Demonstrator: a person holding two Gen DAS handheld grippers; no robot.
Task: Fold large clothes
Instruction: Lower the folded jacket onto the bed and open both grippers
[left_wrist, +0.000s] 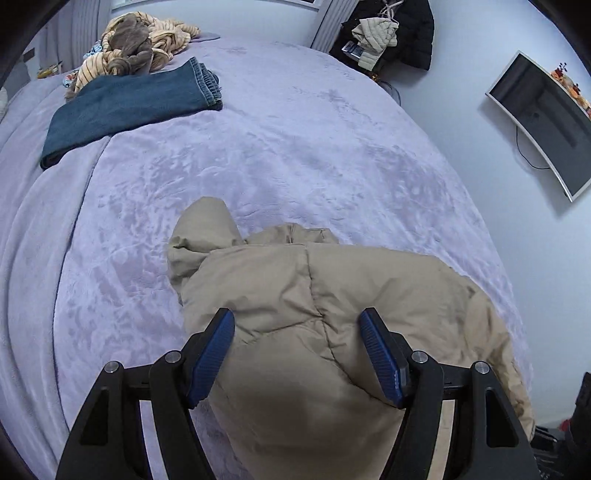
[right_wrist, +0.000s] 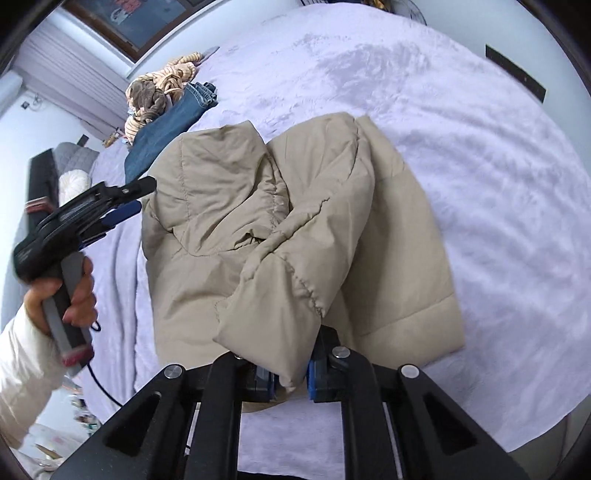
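A beige puffer jacket (right_wrist: 258, 206) lies partly folded on the lilac bed cover (right_wrist: 480, 155). My right gripper (right_wrist: 291, 380) is shut on the cuff end of the jacket's sleeve (right_wrist: 280, 295), held up over the jacket body. My left gripper (left_wrist: 297, 354) is open, its blue pads (left_wrist: 214, 358) standing apart on either side of the jacket (left_wrist: 332, 295) without closing on it. In the right wrist view the left gripper (right_wrist: 136, 195) hovers at the jacket's left edge, held by a hand in a white sleeve.
Folded blue jeans (left_wrist: 125, 107) lie at the far left of the bed, with a heap of striped and brown clothes (left_wrist: 140, 48) behind them. A wall-mounted screen (left_wrist: 546, 118) and hanging dark coats (left_wrist: 391, 33) are at the right.
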